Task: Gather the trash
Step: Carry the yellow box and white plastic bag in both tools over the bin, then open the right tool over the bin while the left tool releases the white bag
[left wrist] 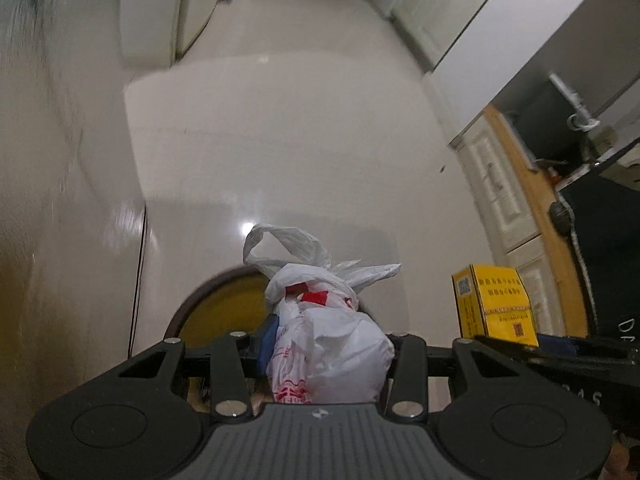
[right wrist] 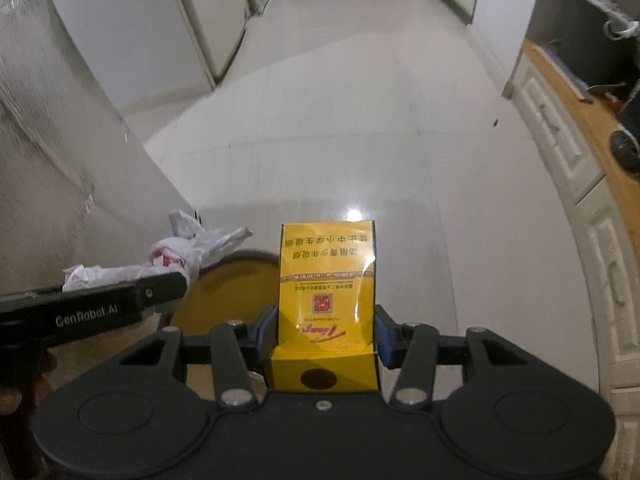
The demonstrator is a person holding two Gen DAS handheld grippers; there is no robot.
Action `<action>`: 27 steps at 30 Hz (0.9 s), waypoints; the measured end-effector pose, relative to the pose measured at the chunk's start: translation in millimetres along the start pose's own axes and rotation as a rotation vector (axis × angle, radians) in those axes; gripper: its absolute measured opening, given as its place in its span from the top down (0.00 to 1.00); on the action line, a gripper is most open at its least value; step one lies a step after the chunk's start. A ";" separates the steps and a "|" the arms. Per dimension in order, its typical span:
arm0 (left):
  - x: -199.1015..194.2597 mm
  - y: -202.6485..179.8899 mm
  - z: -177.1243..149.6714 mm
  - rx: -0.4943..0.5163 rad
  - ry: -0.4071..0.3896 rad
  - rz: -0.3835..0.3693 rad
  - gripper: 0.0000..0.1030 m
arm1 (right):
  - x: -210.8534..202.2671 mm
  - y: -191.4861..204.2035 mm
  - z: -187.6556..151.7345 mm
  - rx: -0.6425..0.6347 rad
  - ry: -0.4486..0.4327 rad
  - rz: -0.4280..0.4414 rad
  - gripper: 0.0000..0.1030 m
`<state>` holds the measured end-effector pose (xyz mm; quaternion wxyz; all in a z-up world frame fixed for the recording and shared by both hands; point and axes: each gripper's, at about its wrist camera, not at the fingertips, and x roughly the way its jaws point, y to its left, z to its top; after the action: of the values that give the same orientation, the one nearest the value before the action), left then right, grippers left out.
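Trash fills both grippers above a glossy white tiled floor (left wrist: 280, 140). The left gripper (left wrist: 326, 346) is clamped on a knotted white plastic bag with red print (left wrist: 332, 344); its blue-padded fingers (left wrist: 269, 340) squeeze the crumpled bundle from either side, and the bag's loose handles stick up and outward beyond the fingertips. In the right wrist view the same bag (right wrist: 176, 256) shows at the left, bunched at the end of the black left gripper arm that bears white lettering.

The right gripper (right wrist: 326, 332) grips a yellow rectangular cardboard pack with printed characters and a small red square code (right wrist: 328, 288). The pack stands upright between the blue pads (right wrist: 269, 330), which press on its two narrow sides. From the left wrist view this yellow pack (left wrist: 496, 304) appears to the right of the bag, the two items near each other but apart.

Below and beyond both held items lies a round yellow surface with a dark brown rim (right wrist: 232, 292), partly hidden by the grippers; whether it is a bin or a stool I cannot tell. A white cabinet front with panelled doors and a wooden top (right wrist: 560, 152) runs along the right side of the floor.
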<state>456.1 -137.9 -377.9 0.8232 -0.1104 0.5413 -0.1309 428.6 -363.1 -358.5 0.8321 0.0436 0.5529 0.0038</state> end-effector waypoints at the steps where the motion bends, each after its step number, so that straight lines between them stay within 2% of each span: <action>1: 6.1 5.7 -2.5 -0.008 0.014 0.005 0.58 | 7.5 3.5 -0.9 0.001 0.011 0.002 0.51; 9: 43.9 40.0 -20.2 -0.081 0.110 0.043 0.58 | 74.0 15.5 -17.7 0.099 0.165 0.046 0.51; 15: 63.4 46.1 -25.2 -0.105 0.162 0.049 0.58 | 101.6 22.5 -36.0 0.136 0.253 0.049 0.51; 22: 73.8 54.8 -29.5 -0.147 0.209 0.071 0.58 | 120.0 29.2 -48.5 0.191 0.301 0.055 0.49; 27: 82.1 51.5 -29.6 -0.148 0.234 0.090 0.58 | 126.7 34.5 -48.8 0.171 0.308 0.110 0.48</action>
<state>464.9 -118.1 -476.9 0.7493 -0.1303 0.6459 -0.0657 434.4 -318.5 -491.2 0.7293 0.1432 0.6690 0.0087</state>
